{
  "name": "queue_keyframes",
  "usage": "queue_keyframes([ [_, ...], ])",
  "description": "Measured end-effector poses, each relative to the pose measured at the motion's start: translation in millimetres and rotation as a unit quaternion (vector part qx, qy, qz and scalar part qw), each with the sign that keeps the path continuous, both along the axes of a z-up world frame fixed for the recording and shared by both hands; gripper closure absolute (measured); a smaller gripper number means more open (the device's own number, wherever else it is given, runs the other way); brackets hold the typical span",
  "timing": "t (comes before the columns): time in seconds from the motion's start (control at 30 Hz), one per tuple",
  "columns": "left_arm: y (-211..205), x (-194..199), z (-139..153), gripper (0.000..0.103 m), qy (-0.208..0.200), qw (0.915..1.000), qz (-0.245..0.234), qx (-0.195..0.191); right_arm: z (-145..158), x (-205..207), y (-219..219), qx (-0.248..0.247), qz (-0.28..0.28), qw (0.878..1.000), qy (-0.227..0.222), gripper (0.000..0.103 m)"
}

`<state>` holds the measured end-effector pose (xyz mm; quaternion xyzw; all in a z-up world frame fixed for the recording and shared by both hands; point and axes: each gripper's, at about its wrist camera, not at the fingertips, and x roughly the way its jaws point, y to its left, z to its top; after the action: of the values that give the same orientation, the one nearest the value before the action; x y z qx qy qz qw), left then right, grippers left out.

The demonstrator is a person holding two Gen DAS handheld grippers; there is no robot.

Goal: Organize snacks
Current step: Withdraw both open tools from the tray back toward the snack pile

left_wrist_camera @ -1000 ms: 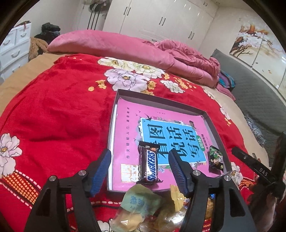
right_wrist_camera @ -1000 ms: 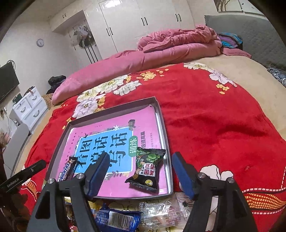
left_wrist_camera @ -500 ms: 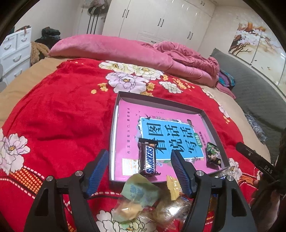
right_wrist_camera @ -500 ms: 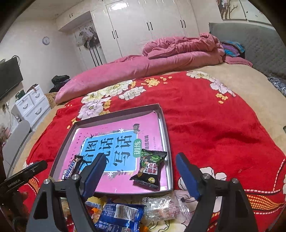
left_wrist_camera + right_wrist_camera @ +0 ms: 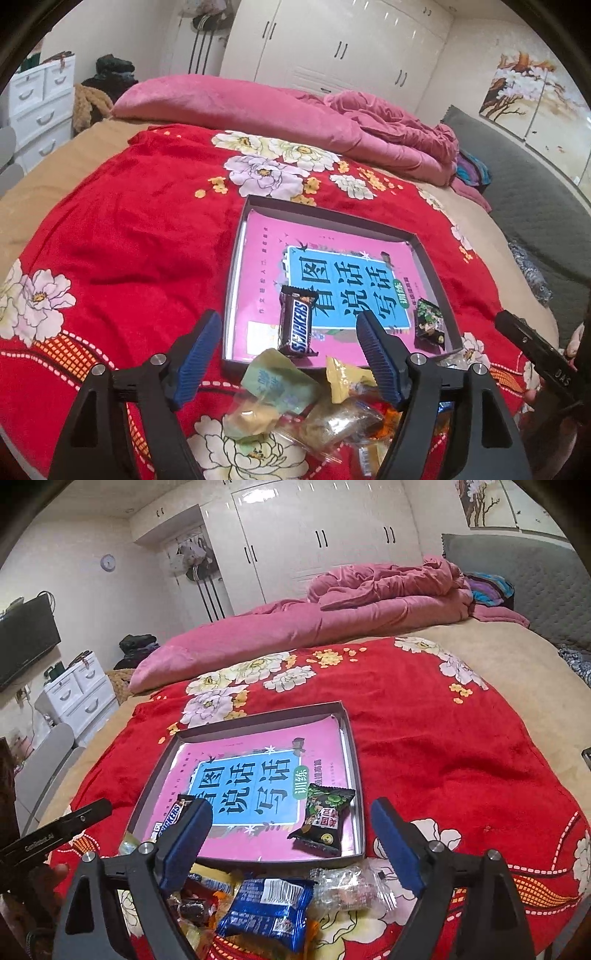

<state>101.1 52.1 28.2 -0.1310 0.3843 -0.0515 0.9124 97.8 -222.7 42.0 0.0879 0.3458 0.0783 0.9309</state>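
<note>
Snickers bar (image 5: pixel 297 322) and green-black snack packet (image 5: pixel 325 819) laid on a pink book in a shallow grey tray (image 5: pixel 325 216), loose snacks (image 5: pixel 266 908) heaped on red floral blanket (image 5: pixel 129 251) just before it, left gripper (image 5: pixel 288 354) and right gripper (image 5: pixel 291 840) held above the heap, jaws opening, nothing gripped.

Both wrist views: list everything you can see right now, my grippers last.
Tray: one, dark grey, on the blanket.
Book: one, pink and blue, inside the tray.
Snickers: one, brown, on the book, near edge.
Pea packet: one, black-green, tray's near right corner.
Loose snacks: a pile, mixed colours, count unclear, in front of the tray.
Blue packet: one, in that pile.
Blanket: one, red floral, on the bed.
Quilt: pink, far side.
Left gripper: opening, nothing between.
Right gripper: opening, nothing between.
</note>
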Motion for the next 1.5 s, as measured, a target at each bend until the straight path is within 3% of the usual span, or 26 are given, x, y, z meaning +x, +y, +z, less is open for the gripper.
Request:
queue_keyframes([
  [0.4, -6.3, -21.9, -2.0, 0.026, -0.018, 0.9995, -0.018, 0.019, 0.6, -14.5, 6.0, 0.008, 0.009, 1.0, 0.001, 0.013],
  [1.5, -9.2, -39.9, -19.2, 0.026, 0.002, 0.9983, -0.046, 0.037, -28.1, -46.8, 9.6, -0.009, 0.02, 0.999, 0.03, 0.013],
])
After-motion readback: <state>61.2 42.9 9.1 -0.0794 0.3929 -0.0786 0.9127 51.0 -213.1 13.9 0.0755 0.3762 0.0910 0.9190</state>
